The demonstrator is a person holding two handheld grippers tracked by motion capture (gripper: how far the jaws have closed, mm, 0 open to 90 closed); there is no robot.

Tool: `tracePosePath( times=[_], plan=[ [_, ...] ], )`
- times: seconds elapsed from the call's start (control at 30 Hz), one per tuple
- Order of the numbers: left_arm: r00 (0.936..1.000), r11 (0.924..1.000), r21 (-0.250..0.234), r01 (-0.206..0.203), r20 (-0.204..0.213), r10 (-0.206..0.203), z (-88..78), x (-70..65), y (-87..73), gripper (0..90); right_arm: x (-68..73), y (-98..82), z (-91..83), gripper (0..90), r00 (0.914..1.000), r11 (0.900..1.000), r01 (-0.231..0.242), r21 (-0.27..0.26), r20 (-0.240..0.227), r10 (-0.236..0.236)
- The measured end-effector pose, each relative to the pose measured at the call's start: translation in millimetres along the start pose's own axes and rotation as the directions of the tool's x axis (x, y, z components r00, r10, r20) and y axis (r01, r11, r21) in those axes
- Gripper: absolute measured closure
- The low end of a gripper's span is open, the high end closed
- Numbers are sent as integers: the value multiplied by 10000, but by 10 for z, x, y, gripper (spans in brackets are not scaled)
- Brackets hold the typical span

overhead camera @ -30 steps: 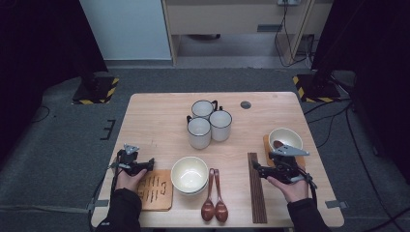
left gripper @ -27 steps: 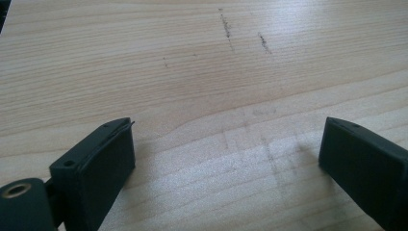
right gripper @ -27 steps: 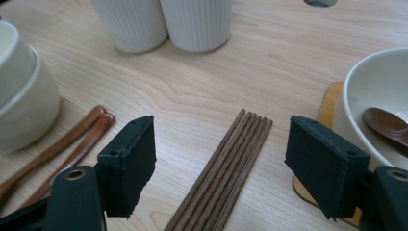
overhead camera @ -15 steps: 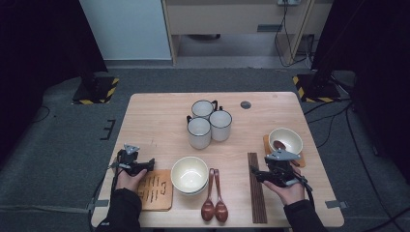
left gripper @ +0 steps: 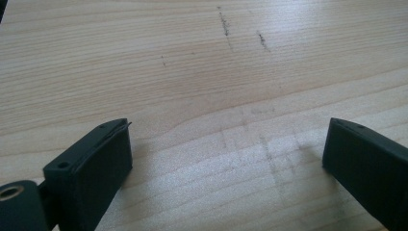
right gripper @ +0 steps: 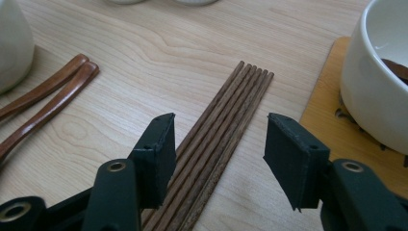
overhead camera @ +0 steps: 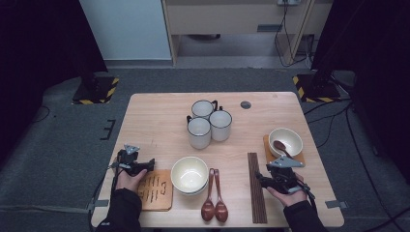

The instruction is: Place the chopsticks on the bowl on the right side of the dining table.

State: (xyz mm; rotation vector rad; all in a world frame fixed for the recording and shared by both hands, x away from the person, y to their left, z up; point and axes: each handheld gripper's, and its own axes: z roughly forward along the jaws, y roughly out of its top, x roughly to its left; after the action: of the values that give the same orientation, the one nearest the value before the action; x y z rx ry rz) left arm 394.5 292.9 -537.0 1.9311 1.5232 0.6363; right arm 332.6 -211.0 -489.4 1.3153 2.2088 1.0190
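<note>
Since the earlier frames, our right gripper (overhead camera: 265, 180) drops from beside the bowl (overhead camera: 285, 141) toward the chopsticks (right gripper: 226, 139), its jaws closing partway as it comes. We now see them spread on either side of the bundle, pads not yet touching it. These chopsticks are slim, dark, ridged wooden sticks lying flat and side by side on the pale, grained tabletop (right gripper: 144, 43). At their right, the smooth round white bowl sits on a square wooden coaster (right gripper: 356, 139). At their left lie two glossy reddish-brown spoons (right gripper: 48, 96). Our left gripper (left gripper: 226, 159) keeps its place at the near left, blocky matte jaws spread wide over bare, faintly scuffed wood.
</note>
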Motion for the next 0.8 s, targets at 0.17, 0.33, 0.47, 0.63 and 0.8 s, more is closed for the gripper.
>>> tracePosePath(
  times=[0.17, 0.33, 0.47, 0.63, 0.8],
  plan=[
    [10000, 10000, 1, 0, 0, 0, 0, 0, 0, 21, -30, -34, 44, 483, 9999, 9998, 51, 174, 134, -53],
    [10000, 10000, 0, 2, 0, -2, 0, 0, 0, 21, -40, -68, 94, 526, 9998, 9986, 73, 519, 178, -83],
    [10000, 10000, 2, -2, 0, 2, 0, 0, 0, 21, -45, -84, 112, 580, 9997, 9970, 118, 766, 220, -136],
    [10000, 10000, 3, -1, 3, 1, 0, 0, 0, 21, -47, -97, 138, 599, 9996, 9949, 113, 1007, 228, -137],
    [10000, 10000, 4, -3, 3, 3, 0, -1, 0, 20, -49, -100, 160, 621, 9997, 9932, 59, 1159, 242, -88]
  ],
)
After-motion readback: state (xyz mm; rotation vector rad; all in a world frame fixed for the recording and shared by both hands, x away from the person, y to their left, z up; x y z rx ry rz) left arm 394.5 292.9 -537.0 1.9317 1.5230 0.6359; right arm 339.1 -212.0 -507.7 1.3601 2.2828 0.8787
